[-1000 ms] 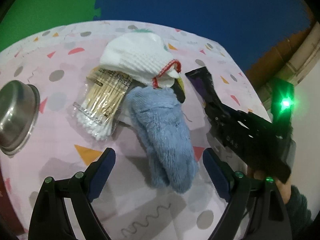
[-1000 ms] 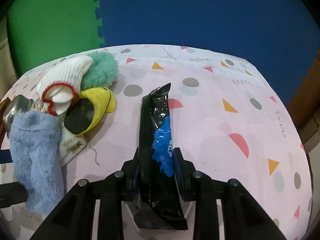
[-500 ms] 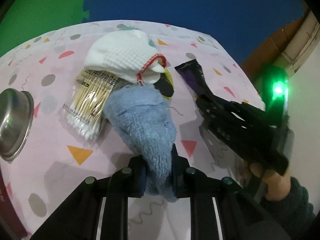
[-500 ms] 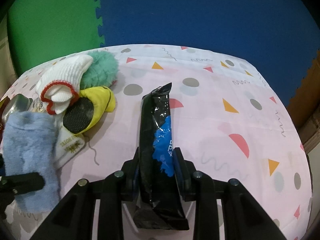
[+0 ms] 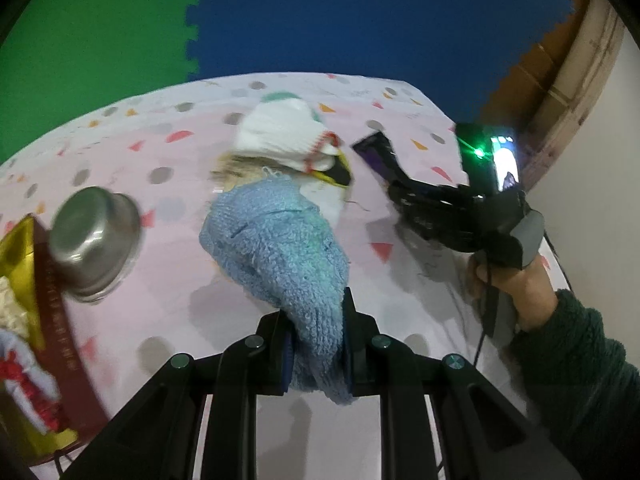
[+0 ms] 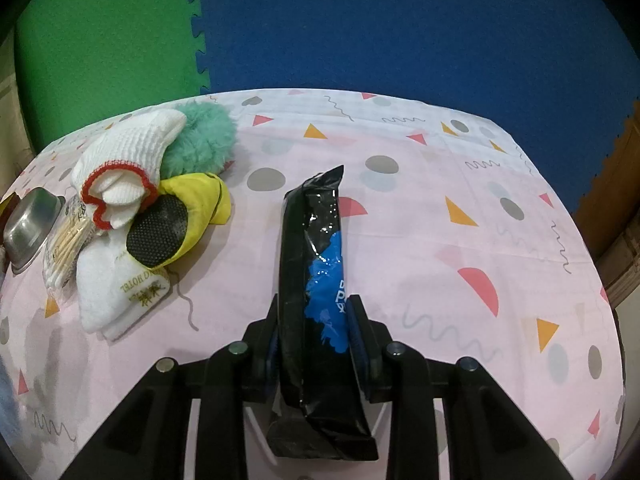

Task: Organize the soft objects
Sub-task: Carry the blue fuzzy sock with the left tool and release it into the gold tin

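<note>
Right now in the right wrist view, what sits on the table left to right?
Steel bowl → cotton swab pack → yellow pouch with black mesh → black and blue packet, clamped in the right tool.

pink patterned table [image 6: 440, 208], steel bowl [image 6: 28, 228], cotton swabs [image 6: 64, 248], white slippers [image 6: 116, 292], yellow pouch [image 6: 192, 204]

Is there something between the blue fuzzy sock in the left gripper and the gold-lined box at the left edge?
Yes. The steel bowl, tipped on its side, lies right against the gold-lined box, between it and the blue fuzzy sock clamped in the left gripper.
</note>
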{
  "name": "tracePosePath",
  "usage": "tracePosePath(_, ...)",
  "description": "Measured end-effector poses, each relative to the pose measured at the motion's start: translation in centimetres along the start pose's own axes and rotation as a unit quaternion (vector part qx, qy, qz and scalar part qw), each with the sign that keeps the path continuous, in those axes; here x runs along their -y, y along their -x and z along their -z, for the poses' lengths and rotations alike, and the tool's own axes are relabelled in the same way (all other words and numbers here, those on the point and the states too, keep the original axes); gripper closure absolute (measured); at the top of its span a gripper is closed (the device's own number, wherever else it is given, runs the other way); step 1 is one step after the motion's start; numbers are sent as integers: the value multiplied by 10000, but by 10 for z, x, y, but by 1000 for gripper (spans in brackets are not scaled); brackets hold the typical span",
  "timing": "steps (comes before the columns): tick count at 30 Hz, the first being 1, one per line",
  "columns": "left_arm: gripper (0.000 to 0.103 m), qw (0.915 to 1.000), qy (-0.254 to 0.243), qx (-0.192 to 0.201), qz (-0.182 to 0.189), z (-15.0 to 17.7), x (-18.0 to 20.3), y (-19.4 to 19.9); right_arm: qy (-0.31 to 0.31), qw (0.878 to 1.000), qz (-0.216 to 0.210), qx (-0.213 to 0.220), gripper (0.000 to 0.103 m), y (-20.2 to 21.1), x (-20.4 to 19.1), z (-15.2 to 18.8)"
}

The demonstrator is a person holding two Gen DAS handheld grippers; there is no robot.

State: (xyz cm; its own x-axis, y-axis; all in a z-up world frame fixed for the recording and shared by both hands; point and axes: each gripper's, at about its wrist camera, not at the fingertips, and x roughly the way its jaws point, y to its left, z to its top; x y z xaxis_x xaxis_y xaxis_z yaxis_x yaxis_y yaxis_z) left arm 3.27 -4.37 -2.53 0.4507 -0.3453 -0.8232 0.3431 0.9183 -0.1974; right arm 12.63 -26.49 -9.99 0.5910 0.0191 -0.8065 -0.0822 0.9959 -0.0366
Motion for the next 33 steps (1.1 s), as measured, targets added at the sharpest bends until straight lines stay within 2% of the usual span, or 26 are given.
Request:
tracePosePath(6, 87, 9984, 321, 81, -456, 0, -37, 27, 0, 10000, 3, 0, 73, 0, 0, 0)
tracePosePath(11, 87, 9929, 627, 333, -953, -1, -78, 63, -3, 10000, 4, 0, 73, 0, 0, 0)
tracePosePath(21, 86, 9690, 1551, 585, -1830, 3, -181, 108, -3, 10000, 11, 1, 73, 0, 0, 0)
tracePosePath(27, 86, 9620, 1883, 431, -1932, 9, -228, 99, 17, 10000, 38, 4, 73, 0, 0, 0)
tracePosePath(29, 86, 9617, 1992, 339, -1854, 12, -242, 89, 10, 10000, 31, 3, 73, 0, 0, 0)
tracePosePath(33, 86, 9595, 2115, 147, -1856, 18, -255, 70, 18, 10000, 32, 5, 73, 0, 0, 0)
